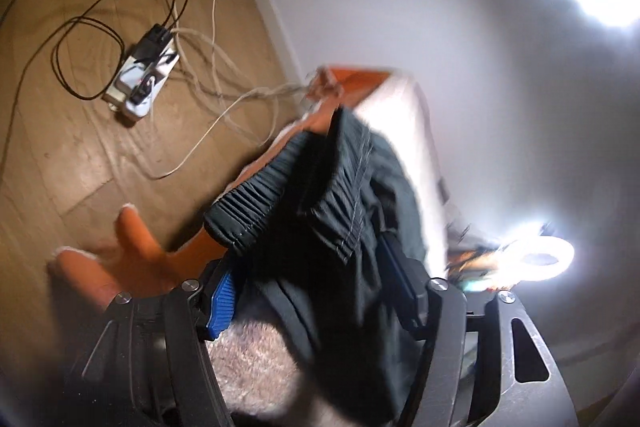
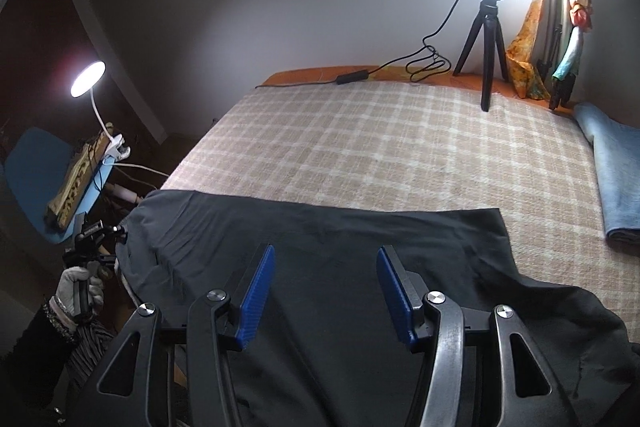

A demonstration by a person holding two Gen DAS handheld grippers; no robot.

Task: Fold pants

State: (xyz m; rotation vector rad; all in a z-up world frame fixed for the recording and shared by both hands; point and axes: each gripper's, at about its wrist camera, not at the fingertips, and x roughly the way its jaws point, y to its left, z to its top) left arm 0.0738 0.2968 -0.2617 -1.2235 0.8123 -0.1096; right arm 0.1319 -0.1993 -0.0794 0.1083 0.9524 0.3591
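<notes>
Dark pants [image 2: 360,223] lie spread across the near part of a bed with a beige checked blanket [image 2: 380,139]. My right gripper [image 2: 326,249] hovers over them, open, with nothing between its blue pads [image 2: 256,299]. At the bed's left edge a gloved hand [image 2: 78,287] holds my left gripper [image 2: 96,233] by the pants' end. In the left wrist view my left gripper [image 1: 304,259] is shut on a thick bunch of the pants [image 1: 344,195]. The gathered elastic waistband [image 1: 248,215] sticks out beyond the fingers, above the bed's orange sheet [image 1: 356,83].
A ring light on a small tripod [image 2: 488,27] stands at the bed's far side, its cable [image 2: 400,67] on the sheet. Folded blue cloth [image 2: 616,179] lies at the right. A desk lamp [image 2: 88,79] and a blue chair [image 2: 36,163] stand on the left. A power strip [image 1: 140,75] and cables lie on the floor.
</notes>
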